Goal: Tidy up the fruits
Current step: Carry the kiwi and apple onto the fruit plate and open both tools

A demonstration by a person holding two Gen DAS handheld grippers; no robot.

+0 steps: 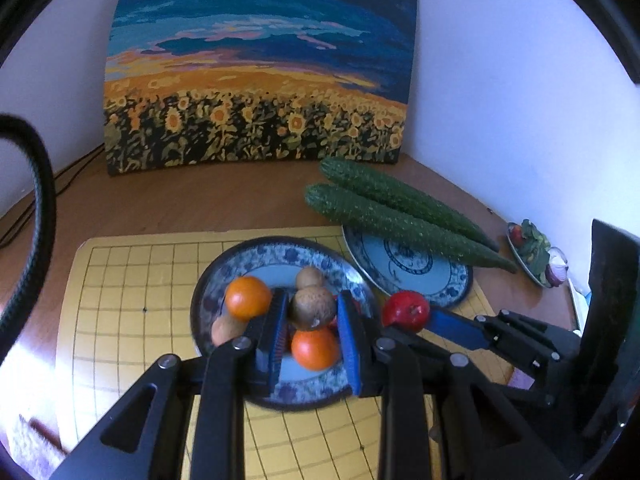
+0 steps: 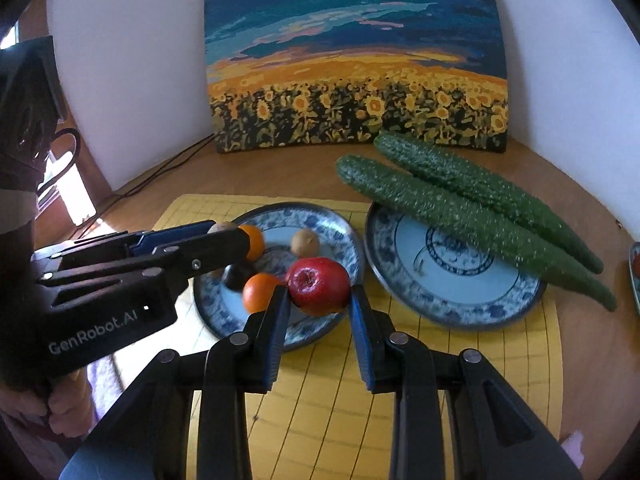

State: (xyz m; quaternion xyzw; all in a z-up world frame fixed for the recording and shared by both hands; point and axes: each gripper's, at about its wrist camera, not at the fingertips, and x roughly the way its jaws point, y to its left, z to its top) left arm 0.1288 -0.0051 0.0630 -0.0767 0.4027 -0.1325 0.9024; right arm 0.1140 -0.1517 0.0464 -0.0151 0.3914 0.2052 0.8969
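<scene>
The left hand-held gripper hides part of the fruit plate. A small dish at the surface's edge is cut off. One orange looks blurry.

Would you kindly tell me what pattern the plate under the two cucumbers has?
Blue floral rim and blue central medallion on the pale round plate; clearest in the right wrist view.

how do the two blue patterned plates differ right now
The left plate lies wholly on the yellow grid mat and holds small round fruit: oranges and brown ones. The right plate carries only two long cucumbers, which stick out past its rim, and its far edge runs off the mat. The left plate's rim is flowery all round; the right plate shows a ring medallion in the middle. Both are round, blue and white.
</scene>
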